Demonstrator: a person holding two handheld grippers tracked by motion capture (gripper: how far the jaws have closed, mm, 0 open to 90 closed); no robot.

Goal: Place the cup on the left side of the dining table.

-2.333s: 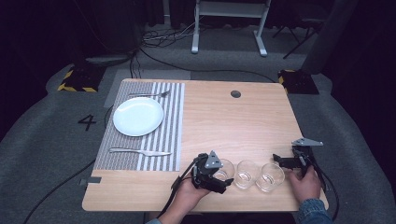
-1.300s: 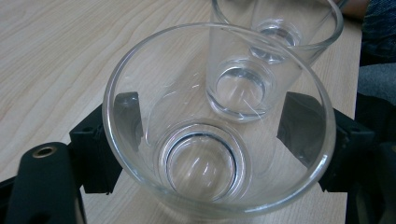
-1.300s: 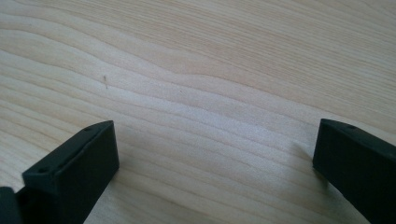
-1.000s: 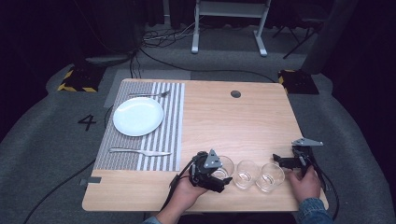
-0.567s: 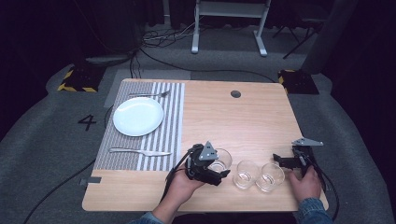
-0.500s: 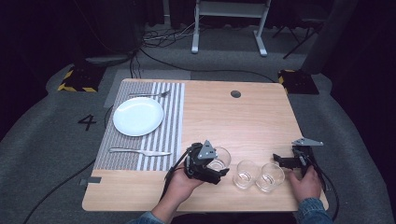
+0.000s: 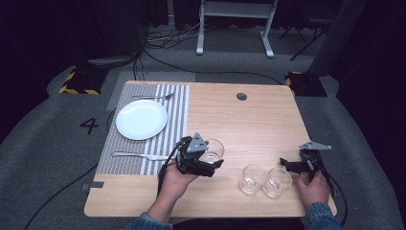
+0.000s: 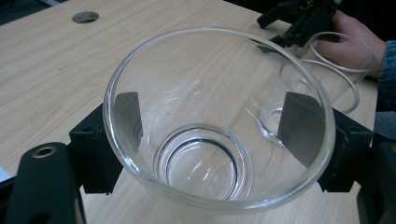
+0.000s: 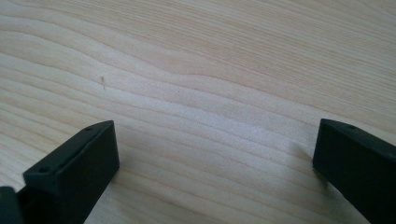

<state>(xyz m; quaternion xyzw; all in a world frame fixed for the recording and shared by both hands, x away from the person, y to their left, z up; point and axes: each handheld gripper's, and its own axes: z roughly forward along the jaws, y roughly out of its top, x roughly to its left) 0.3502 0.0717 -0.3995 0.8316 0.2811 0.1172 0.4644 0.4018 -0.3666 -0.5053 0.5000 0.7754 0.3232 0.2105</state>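
My left gripper (image 7: 205, 161) is shut on a clear drinking glass (image 7: 213, 149), held upright near the middle of the wooden table (image 7: 249, 124). In the left gripper view the glass (image 8: 205, 172) sits between both pads (image 8: 299, 126), which press on its walls. Two more clear glasses (image 7: 252, 178) (image 7: 277, 181) stand side by side near the front edge, to the right of the held one. Just right of them my right gripper (image 7: 296, 166) is open. In the right gripper view its jaws stand wide apart over bare wood (image 9: 210, 93).
A striped placemat (image 7: 178, 115) lies at the table's left with a white plate (image 7: 141, 119), a fork (image 7: 153, 97) behind the plate and another utensil (image 7: 139, 155) in front. A round cable hole (image 7: 242, 96) is at the back.
The left gripper has carried its glass away from the other two, leftward and farther from the person. The right gripper has stayed where it was.
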